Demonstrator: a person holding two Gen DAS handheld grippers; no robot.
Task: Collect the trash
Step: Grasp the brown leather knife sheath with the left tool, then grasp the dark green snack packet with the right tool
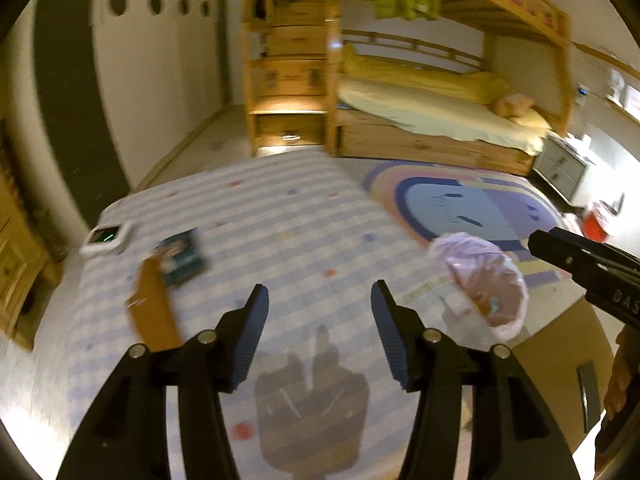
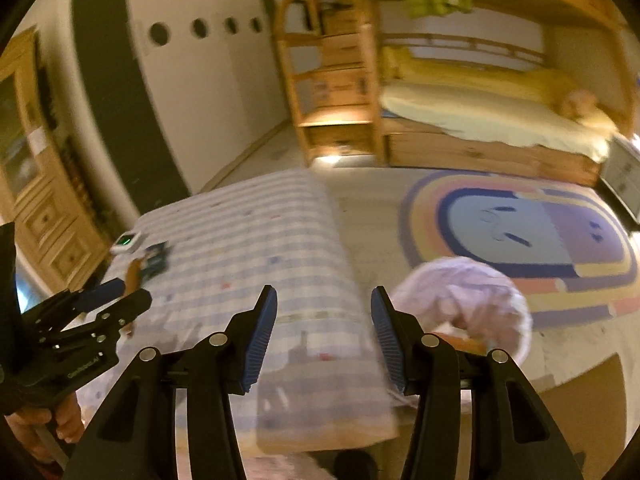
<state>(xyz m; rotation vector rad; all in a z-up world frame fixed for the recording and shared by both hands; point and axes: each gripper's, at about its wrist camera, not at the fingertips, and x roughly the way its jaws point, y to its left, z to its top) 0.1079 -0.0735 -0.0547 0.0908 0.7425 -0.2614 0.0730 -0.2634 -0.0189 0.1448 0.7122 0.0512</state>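
Over a striped mattress in a child's bedroom, the left gripper hangs with its blue-padded jaws spread and nothing between them; the right gripper is likewise parted and empty. Only the left wrist view clearly shows a brown cardboard strip and a dark packet lying near a small white device at the mattress's far left. A plastic-lined trash bin sits on the floor just right of the mattress, beside a rainbow rug and before a wooden bunk bed.
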